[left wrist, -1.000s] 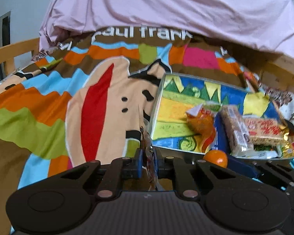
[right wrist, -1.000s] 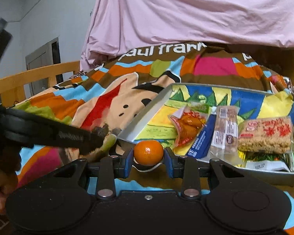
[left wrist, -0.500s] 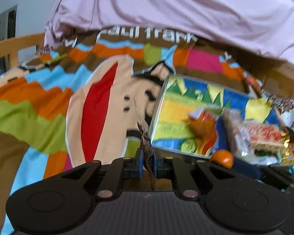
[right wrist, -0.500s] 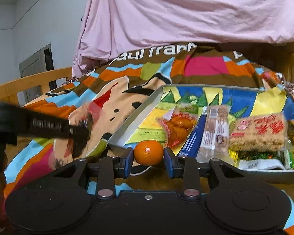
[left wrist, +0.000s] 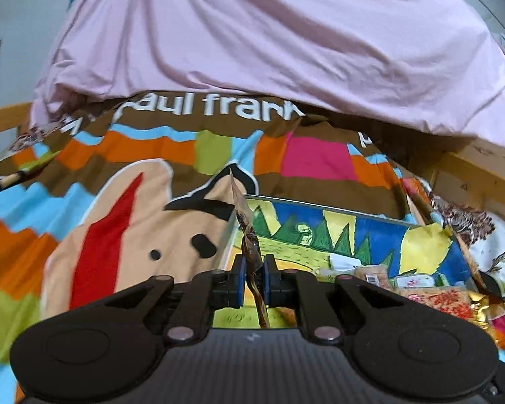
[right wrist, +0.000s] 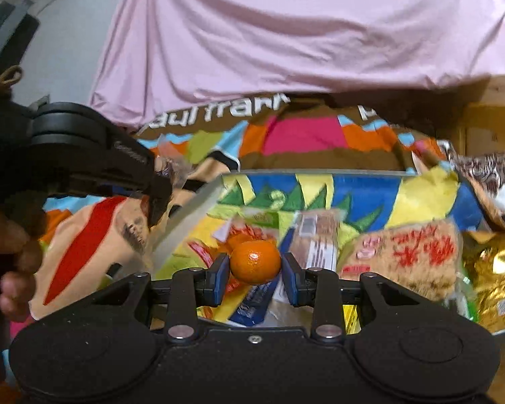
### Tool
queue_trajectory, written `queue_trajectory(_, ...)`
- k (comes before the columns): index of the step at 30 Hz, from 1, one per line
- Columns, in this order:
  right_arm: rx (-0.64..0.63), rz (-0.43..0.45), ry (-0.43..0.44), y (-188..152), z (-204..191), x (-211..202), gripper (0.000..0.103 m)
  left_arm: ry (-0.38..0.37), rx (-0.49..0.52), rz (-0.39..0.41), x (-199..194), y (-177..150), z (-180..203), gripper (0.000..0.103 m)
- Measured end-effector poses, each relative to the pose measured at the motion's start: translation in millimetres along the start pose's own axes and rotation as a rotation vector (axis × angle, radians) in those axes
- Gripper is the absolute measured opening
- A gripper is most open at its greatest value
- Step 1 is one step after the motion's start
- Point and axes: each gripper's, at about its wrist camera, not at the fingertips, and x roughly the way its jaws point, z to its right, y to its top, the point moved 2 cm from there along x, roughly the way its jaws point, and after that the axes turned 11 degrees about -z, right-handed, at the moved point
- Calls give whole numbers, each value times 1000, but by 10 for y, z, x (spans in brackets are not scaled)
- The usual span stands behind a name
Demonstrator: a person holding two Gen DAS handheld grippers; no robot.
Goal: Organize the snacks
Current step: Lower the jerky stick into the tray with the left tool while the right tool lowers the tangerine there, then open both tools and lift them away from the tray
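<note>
Orange mandarin (right wrist: 256, 262) clamped in right gripper (right wrist: 255, 277) jaws, tray (right wrist: 185, 217) at 12; left gripper (left wrist: 252, 281) jaws shut on upright wrapper (left wrist: 249, 245).

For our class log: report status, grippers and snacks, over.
Left gripper shut on packet. Right gripper shut on orange, over tray. Nothing in the way.

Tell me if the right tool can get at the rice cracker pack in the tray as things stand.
Probably not yet: the right tool is shut on the mandarin. The rice cracker pack lies uncovered just ahead in the tray.
</note>
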Motion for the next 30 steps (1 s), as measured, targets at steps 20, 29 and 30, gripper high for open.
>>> queue_trajectory(20, -109, -6, -66, -32, -205, 99, 41, -4, -8, -88, 495, -276, 20, 13)
queue_trajectory(29, -74, 70, -78, 113, -146, -226, 68, -42, -76, -52, 262, -248, -116, 54)
queue_trajectory(30, -78, 80, -86, 142, -143, -285, 70, -50, -82, -44, 216, -242, -139, 58)
